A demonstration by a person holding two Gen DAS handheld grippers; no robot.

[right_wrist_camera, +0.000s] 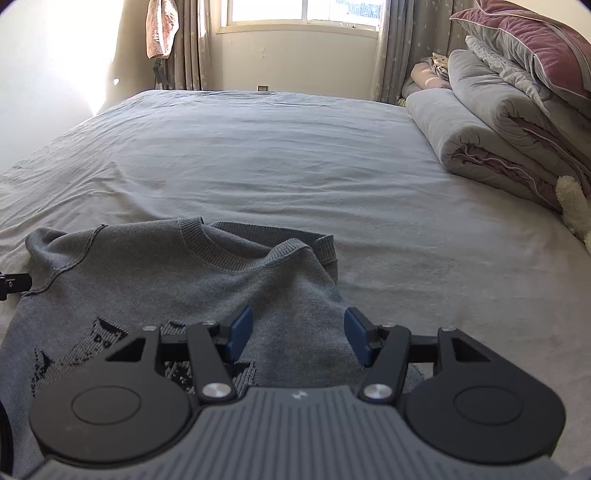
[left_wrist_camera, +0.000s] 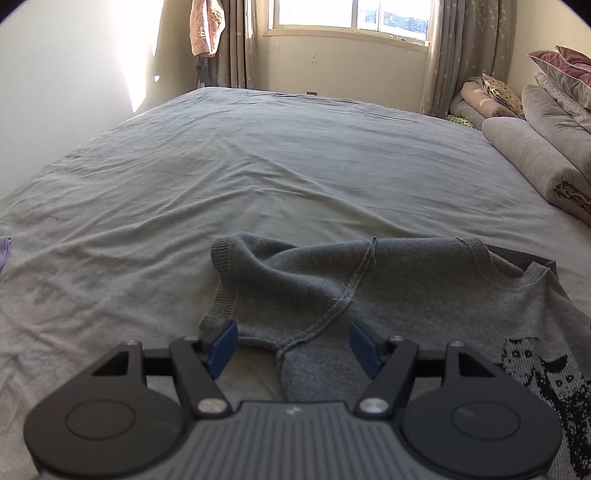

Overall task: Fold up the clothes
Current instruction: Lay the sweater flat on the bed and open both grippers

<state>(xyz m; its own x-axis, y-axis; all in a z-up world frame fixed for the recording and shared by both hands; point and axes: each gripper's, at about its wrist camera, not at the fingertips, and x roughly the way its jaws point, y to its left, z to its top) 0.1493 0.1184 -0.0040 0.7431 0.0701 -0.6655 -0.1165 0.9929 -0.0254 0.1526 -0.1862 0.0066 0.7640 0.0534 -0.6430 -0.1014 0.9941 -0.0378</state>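
Both wrist cameras are looking low and close across the bed (left_wrist_camera: 258,166) toward the window (right_wrist_camera: 295,14), the left sitting left of the right, both sharing the grey sweater (left_wrist_camera: 388,280) and the folded quilts (right_wrist_camera: 480,122).

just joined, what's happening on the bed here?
A person with a handheld gripper in each hand is working on a grey sweater spread on the bed. The left gripper sits open over the sleeve side, the right gripper open over the other shoulder edge. Neither grips fabric yet. The sleeve lies crumpled, so no fold is done.
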